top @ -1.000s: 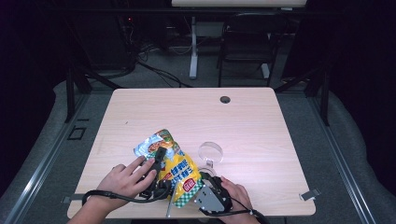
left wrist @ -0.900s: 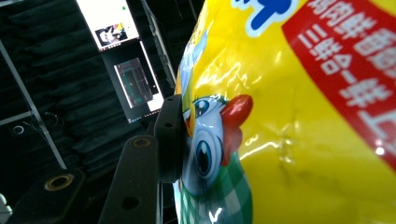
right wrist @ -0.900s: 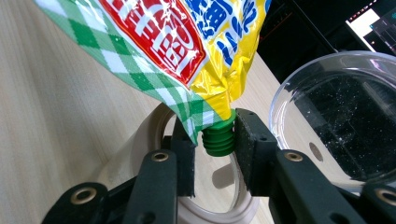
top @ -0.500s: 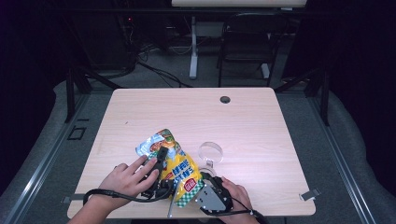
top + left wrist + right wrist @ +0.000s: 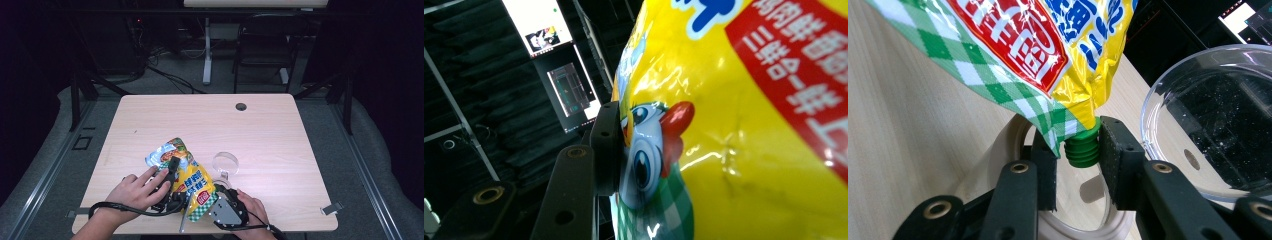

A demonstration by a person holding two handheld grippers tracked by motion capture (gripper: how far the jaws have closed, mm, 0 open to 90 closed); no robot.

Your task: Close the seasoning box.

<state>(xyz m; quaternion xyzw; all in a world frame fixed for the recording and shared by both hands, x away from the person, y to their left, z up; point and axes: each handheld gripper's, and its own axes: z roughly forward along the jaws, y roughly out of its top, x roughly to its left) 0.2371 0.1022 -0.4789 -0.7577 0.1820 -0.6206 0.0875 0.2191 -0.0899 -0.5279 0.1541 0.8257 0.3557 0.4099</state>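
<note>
Wooden table [image 5: 280,130] carries a yellow pouch [image 5: 192,177], right gripper [image 5: 1083,150] clamping its green cap [image 5: 1082,146], left gripper [image 5: 616,150] pressing its side, second jaw hidden.

High view: fixed above the person's side, it faced forward and down over the whole worktop [image 5: 280,125], with the floor and a chair beyond.

Left gripper view: rode on the left gripper [image 5: 606,150], tilted upward and very near the yellow pouch [image 5: 734,125], with dark curtains and lit screens [image 5: 539,25] behind.

Right gripper view: sat low on the right gripper [image 5: 1078,165], looking along its jaws across the wood at close range.

Shared: all three views took in the pouch; the high view and right gripper view both took in the clear dish [image 5: 226,163] [image 5: 1208,115].
</note>
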